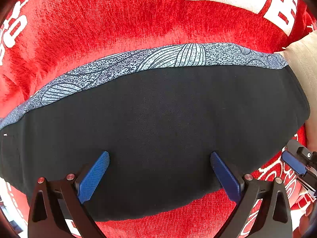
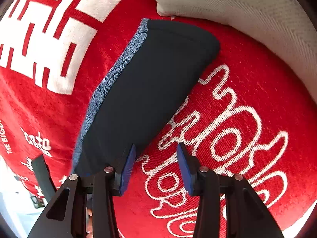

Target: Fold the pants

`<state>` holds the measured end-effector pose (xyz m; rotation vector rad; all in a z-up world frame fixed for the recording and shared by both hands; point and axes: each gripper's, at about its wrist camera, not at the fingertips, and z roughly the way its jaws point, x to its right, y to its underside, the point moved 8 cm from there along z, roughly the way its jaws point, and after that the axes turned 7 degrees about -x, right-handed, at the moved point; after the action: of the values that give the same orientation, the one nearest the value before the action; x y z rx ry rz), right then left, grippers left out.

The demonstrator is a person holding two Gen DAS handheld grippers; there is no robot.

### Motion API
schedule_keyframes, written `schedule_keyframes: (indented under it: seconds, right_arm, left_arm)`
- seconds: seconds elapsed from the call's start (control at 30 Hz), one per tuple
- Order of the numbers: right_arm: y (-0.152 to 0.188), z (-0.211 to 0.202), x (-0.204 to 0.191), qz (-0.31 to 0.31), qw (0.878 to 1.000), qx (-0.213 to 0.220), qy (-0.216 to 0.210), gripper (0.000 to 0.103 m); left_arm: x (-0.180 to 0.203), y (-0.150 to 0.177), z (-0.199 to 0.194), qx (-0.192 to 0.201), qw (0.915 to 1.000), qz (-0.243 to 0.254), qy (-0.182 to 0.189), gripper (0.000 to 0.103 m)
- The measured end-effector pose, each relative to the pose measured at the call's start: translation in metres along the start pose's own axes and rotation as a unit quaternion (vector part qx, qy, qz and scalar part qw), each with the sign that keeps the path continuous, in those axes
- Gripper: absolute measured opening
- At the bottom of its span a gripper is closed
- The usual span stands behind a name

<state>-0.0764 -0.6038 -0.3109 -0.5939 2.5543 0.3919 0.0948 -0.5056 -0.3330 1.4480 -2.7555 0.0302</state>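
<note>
The pants (image 1: 158, 123) lie folded into a compact dark navy rectangle with a blue patterned strip (image 1: 158, 59) along the far edge, on a red blanket (image 1: 99, 19). My left gripper (image 1: 159, 175) is open just above the pants' near edge, holding nothing. In the right wrist view the pants (image 2: 146, 91) run away from me at the left. My right gripper (image 2: 156, 168) is open beside the pants' near corner, over the blanket (image 2: 257, 109), empty. Its fingertip also shows in the left wrist view (image 1: 293, 162).
The red blanket has white lettering (image 2: 227, 138) and a white block pattern (image 2: 49, 39). A beige cushion (image 2: 247, 10) borders the blanket at the far right, close to the pants' far end; it also shows in the left wrist view (image 1: 305, 69).
</note>
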Motion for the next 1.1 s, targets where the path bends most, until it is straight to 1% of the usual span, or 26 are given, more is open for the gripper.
schedule_keyframes:
  seconds: [0.1, 0.23, 0.27, 0.43, 0.5, 0.67, 0.8, 0.9, 1.0, 1.07, 1.1]
  right_arm:
    - [-0.001, -0.002, 0.003, -0.002, 1.0, 0.002, -0.011, 0.047]
    - [0.003, -0.003, 0.006, 0.002, 0.999, 0.0, -0.053, 0.047]
    - [0.003, -0.004, 0.008, 0.003, 0.998, 0.001, -0.06, 0.047]
    - [0.006, -0.017, 0.03, 0.001, 0.996, 0.011, -0.09, 0.047]
    - [0.008, -0.016, 0.028, 0.002, 0.995, 0.013, -0.098, 0.047]
    - [-0.007, -0.016, 0.031, 0.015, 0.992, 0.041, -0.121, 0.047]
    - [-0.027, -0.013, 0.032, 0.031, 0.986, 0.071, -0.147, 0.047]
    - [-0.036, -0.009, 0.023, 0.025, 0.985, 0.08, -0.15, 0.047]
    - [-0.042, -0.007, 0.017, 0.026, 0.986, 0.076, -0.148, 0.048]
    - [-0.044, -0.006, 0.015, 0.03, 0.988, 0.07, -0.135, 0.039]
    - [-0.045, -0.005, 0.015, 0.03, 0.99, 0.067, -0.118, 0.018]
  left_arm:
    - [-0.003, -0.005, 0.0, -0.001, 1.0, -0.001, -0.002, 0.103]
    - [0.002, -0.009, -0.001, 0.0, 1.0, -0.001, -0.004, 0.103]
    - [-0.005, -0.007, 0.003, 0.001, 1.0, -0.002, -0.003, 0.103]
    - [-0.007, -0.002, 0.006, 0.005, 1.0, -0.002, -0.004, 0.103]
    - [-0.006, -0.001, 0.005, 0.005, 1.0, -0.002, -0.004, 0.103]
    - [-0.004, -0.001, 0.004, 0.005, 1.0, -0.003, -0.004, 0.103]
    - [-0.004, -0.002, 0.004, 0.005, 1.0, -0.003, -0.003, 0.103]
    - [-0.004, -0.002, 0.004, 0.007, 1.0, -0.003, -0.004, 0.103]
    - [-0.004, -0.002, 0.003, 0.008, 1.0, -0.003, -0.003, 0.103]
    - [-0.004, -0.002, 0.0, 0.011, 0.9999, -0.004, -0.008, 0.103]
    - [-0.004, -0.002, -0.002, 0.014, 0.9998, -0.006, -0.011, 0.102]
